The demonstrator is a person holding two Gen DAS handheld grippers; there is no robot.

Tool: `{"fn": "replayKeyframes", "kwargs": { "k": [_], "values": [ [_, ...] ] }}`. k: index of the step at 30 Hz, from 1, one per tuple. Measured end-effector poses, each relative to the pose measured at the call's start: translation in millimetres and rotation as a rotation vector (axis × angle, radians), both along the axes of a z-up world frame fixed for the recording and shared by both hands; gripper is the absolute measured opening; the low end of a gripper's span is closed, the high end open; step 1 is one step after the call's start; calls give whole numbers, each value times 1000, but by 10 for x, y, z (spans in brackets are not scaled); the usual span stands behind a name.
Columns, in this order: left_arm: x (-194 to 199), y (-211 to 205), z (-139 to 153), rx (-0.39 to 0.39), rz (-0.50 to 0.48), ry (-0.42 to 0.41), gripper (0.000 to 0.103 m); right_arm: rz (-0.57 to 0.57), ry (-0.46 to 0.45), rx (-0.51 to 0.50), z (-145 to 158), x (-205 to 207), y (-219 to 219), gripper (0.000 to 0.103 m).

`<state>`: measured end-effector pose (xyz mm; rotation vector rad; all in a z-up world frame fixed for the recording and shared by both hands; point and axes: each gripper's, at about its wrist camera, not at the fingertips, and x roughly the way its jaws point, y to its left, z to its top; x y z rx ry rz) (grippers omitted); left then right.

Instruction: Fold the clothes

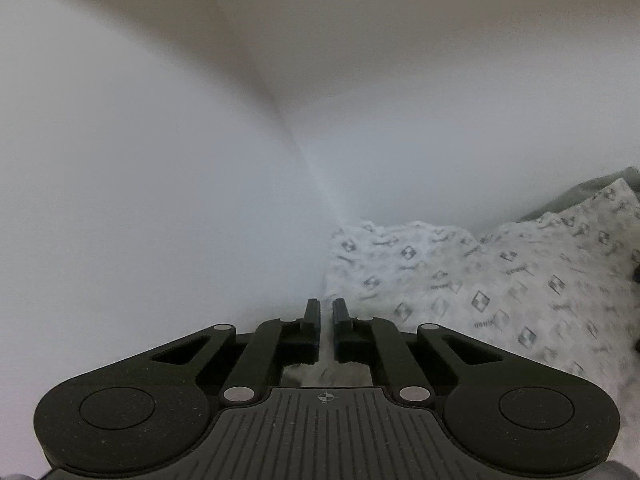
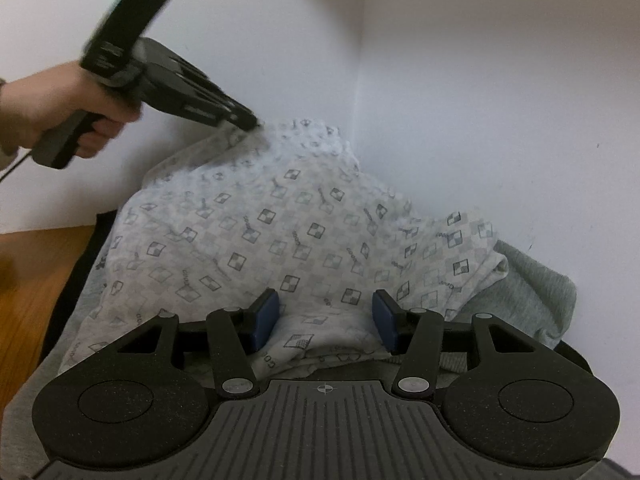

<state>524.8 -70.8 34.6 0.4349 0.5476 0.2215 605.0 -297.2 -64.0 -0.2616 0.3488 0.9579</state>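
Leftmost in the right wrist view, a person's left hand grips the handle of the left gripper, which slants down to the right until its tip meets the top edge of the patterned garment. The tip is blurred there, so whether it pinches cloth cannot be read from that view. Below that hand lies a wooden tabletop, with a dark cloth along the garment's left border.

From the left wrist view the left gripper shows its fingers drawn almost together, only a thin slit between them; a bit of pale cloth appears low behind them, but it is unclear whether any is caught between the pads. Just right of those fingers, and reaching away to the right, spreads the same white garment printed with small grey checkered squares. To the left and ahead of the fingers stand the white walls, meeting in a corner straight ahead.

Closer in, the right gripper holds its blue-padded fingers well apart. The garment's rumpled near hem lies in the gap between them and beneath them, neither pad pressing on it. To the right of that gripper a grey knitted garment is heaped against the wall, partly under the patterned one.
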Motion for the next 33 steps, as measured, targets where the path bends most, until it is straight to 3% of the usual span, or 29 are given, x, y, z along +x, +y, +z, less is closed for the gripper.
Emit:
{"fn": "replayKeyframes", "kwargs": {
  "k": [4,6,10,11,12,15,18,25,29,33],
  "values": [
    [-369,59,-34,-30,-54,-8,13,-1,0,13,-2,6,-18,51],
    [-409,44,-141,-77,-90,26,15,-3,-3,14,4,4,-19,51],
    [-220,156,-423,-60,-29,60,15,-45,-15,64,97,-13,-86,49],
    [-160,192,-450,-62,-17,58,15,-55,-14,87,135,-4,-106,42],
    [-117,220,-458,-40,1,44,15,-70,-20,106,170,6,-124,36],
    [28,233,-560,94,85,15,14,-127,-44,95,227,108,-97,34],
    [120,347,-644,8,88,45,13,-196,-44,45,185,279,-53,32],
    [43,270,-629,-17,61,-15,15,-238,-46,48,164,389,-120,31],
    [-99,117,-583,-68,-13,-82,23,-246,-57,33,171,407,-87,30],
    [-136,-42,-651,-63,-57,-49,26,-248,-59,18,152,429,-76,30]
  ]
}}
